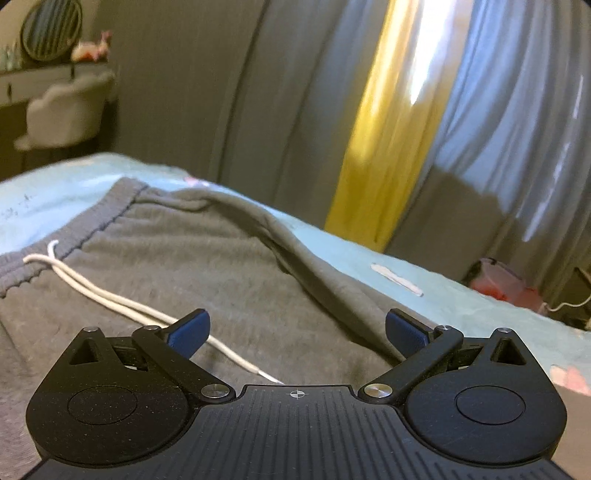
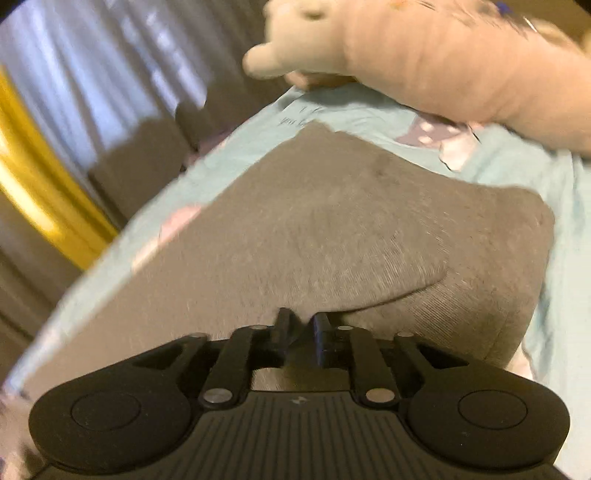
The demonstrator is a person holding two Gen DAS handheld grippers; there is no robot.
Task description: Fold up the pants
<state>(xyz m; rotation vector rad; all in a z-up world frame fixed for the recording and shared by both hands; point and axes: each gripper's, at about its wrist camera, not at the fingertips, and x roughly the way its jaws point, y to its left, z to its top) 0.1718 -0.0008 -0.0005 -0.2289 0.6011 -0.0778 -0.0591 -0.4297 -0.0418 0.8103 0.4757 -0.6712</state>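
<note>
The gray pants lie spread out on a bed with a light blue sheet. In the left wrist view, the waistband sits at about 10 o'clock, and a white drawstring runs from it down toward 6 o'clock, passing just beside the left finger of the left gripper. The jaws of this gripper are wide open and hold nothing. Its blue pads hang over the gray cloth, and it is hard to tell if they touch it. A long raised fold in the pants runs from 12 o'clock down toward the right pad. Behind the bed hang gray curtains with a yellow strip between them, at 1 o'clock. A pale chair stands at 10 o'clock, with a round mirror above it. A red and pink thing, too blurry to name, sits past the bed edge at 3 o'clock. In the right wrist view, the picture is blurry. The jaws of the right gripper are nearly closed and pinch a bit of the gray pants between them. The cloth bunches up just in front of the fingers, and a fold curves away toward 2 o'clock. The blue sheet shows around the pants. A soft pale pink toy lies on the bed at 1 o'clock, well apart from the gripper.
</note>
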